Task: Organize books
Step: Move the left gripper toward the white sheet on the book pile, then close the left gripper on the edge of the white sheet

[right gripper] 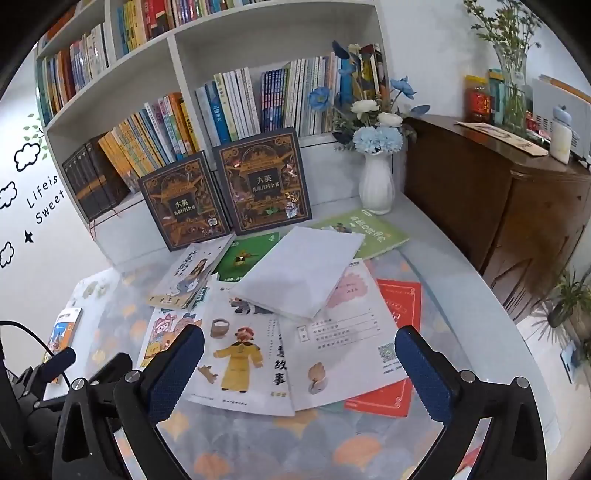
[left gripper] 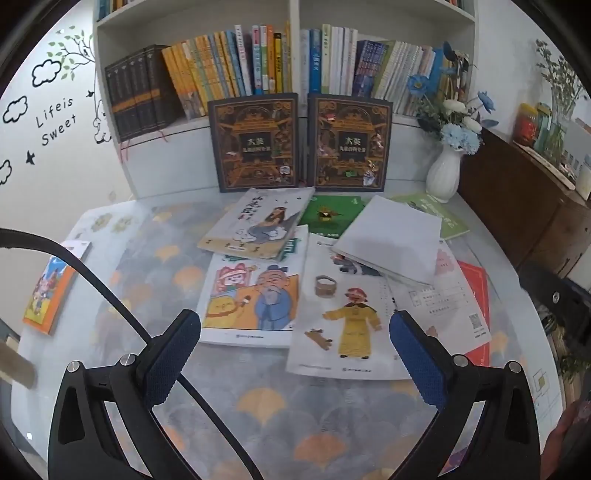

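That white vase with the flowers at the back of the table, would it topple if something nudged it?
Probably. The vase is tall and narrow with a small foot, and the flowers spread wide above it, so it looks top-heavy. It seems to be glazed ceramic, so likely slippery and breakable.

The wall sticker (left gripper: 55, 120), left of the bookshelf (left gripper: 288, 11), read "Lifeis Sweet". Two dark books (left gripper: 255, 142) stood upright against the bookshelf, each titled "大英" over smaller print. In front of the bookshelf, an open book (right gripper: 280, 365) showed "故事". Other print was too small to read.
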Available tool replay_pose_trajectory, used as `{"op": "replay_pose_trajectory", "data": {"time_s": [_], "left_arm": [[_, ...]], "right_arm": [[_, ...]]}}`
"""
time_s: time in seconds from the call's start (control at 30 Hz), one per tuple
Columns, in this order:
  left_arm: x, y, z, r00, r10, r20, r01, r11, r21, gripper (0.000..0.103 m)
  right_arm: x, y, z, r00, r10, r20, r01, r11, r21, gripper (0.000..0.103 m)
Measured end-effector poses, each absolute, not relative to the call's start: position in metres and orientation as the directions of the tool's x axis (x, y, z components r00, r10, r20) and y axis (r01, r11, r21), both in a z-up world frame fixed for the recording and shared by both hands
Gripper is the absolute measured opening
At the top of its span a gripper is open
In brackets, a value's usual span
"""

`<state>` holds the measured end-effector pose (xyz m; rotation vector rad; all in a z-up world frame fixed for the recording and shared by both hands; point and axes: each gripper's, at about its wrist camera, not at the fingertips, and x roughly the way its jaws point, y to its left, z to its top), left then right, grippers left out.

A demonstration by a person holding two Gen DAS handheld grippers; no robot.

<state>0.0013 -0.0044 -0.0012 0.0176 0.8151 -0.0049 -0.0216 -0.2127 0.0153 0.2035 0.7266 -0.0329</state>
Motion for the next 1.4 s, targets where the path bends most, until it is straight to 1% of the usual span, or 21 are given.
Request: {"op": "replay_pose_trajectory", "data": {"time_s": [0.17,0.3,0.47,0.63,0.7,0.77,0.83,0.93,0.97,1.03,1.1,1.13,1.17,1.2,1.33,1.4], "left_arm": [[0.007,-0.016,-0.007,0.675,0.014,-0.738,0.008,1.000,0.026,0.102],[0.012,-0.015,-0.020,0.678,0.032,-0.735,0.002,0.999,0.045,0.102],[0.040,-0.012,-0.026,0.651,0.035,-0.758,-0.001,0.999,0.045,0.102],[0.078,-0.014,-0.042,0.600,-0.012,-0.800,0.066,0.997,0.035,0.102],[0.101,-0.017,-0.051,0.575,-0.070,-0.815,0.110,0.994,-0.007,0.102],[0.118,-0.019,-0.062,0.537,-0.088,-0.839,0.126,0.992,-0.023,0.102],[0.138,-0.022,-0.070,0.505,-0.129,-0.854,0.138,0.988,-0.067,0.102],[0.169,-0.027,-0.081,0.479,-0.152,-0.864,0.162,0.983,-0.083,0.101],[0.177,-0.031,-0.083,0.472,-0.178,-0.864,0.170,0.979,-0.109,0.100],[0.195,-0.038,-0.093,0.463,-0.159,-0.872,0.193,0.978,-0.076,0.099],[0.210,-0.044,-0.105,0.435,-0.150,-0.888,0.203,0.977,-0.065,0.091],[0.217,-0.047,-0.111,0.422,-0.150,-0.894,0.212,0.975,-0.064,0.089],[0.224,-0.050,-0.116,0.410,-0.151,-0.899,0.215,0.974,-0.065,0.087],[0.229,-0.053,-0.121,0.403,-0.150,-0.903,0.218,0.974,-0.064,0.082],[0.244,-0.062,-0.134,0.387,-0.145,-0.910,0.239,0.970,-0.053,0.071],[0.253,-0.064,-0.140,0.369,-0.152,-0.917,0.234,0.970,-0.066,0.056]], "right_arm": [[-0.008,-0.231,0.006,0.729,0.067,-0.681,0.105,0.973,0.207,0.103],[0.004,-0.239,-0.004,0.708,0.073,-0.702,0.104,0.973,0.206,0.103],[0.018,-0.244,-0.015,0.688,0.078,-0.722,0.105,0.973,0.205,0.103],[0.040,-0.246,-0.032,0.654,0.102,-0.749,0.102,0.970,0.221,0.103],[0.050,-0.246,-0.040,0.639,0.107,-0.762,0.101,0.970,0.220,0.103],[0.062,-0.245,-0.047,0.624,0.112,-0.774,0.097,0.971,0.218,0.103],[0.075,-0.245,-0.056,0.609,0.107,-0.786,0.095,0.974,0.206,0.103],[0.094,-0.252,-0.071,0.587,0.095,-0.804,0.113,0.974,0.197,0.103],[0.100,-0.255,-0.077,0.580,0.093,-0.810,0.122,0.972,0.199,0.103],[0.113,-0.265,-0.090,0.559,0.089,-0.825,0.151,0.967,0.206,0.103],[0.129,-0.277,-0.102,0.534,0.104,-0.839,0.184,0.954,0.236,0.102],[0.134,-0.281,-0.106,0.527,0.118,-0.842,0.193,0.948,0.253,0.101],[0.140,-0.285,-0.110,0.520,0.129,-0.844,0.201,0.942,0.268,0.096],[0.146,-0.288,-0.114,0.512,0.136,-0.848,0.208,0.938,0.276,0.090],[0.167,-0.290,-0.125,0.482,0.166,-0.860,0.221,0.927,0.302,0.079],[0.174,-0.287,-0.128,0.478,0.170,-0.862,0.218,0.927,0.304,0.067]]}}
